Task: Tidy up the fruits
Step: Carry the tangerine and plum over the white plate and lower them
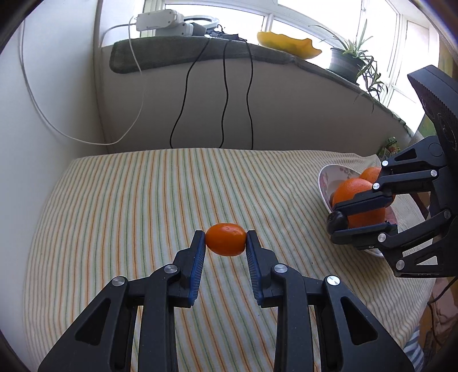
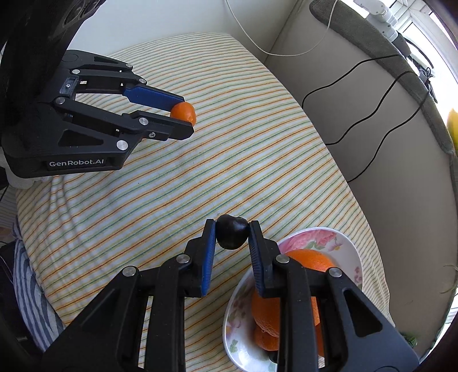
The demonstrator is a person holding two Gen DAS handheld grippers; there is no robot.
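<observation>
My left gripper is shut on a small orange mandarin and holds it above the striped cloth; it also shows in the right wrist view with the mandarin. My right gripper is shut on a dark plum, just left of a floral bowl that holds oranges. In the left wrist view the right gripper with the plum hangs over the bowl and its oranges.
A striped cloth covers the table. Black and white cables hang down the wall behind. A sill above carries a potted plant, a yellow dish and white devices. The bowl sits near the table's right edge.
</observation>
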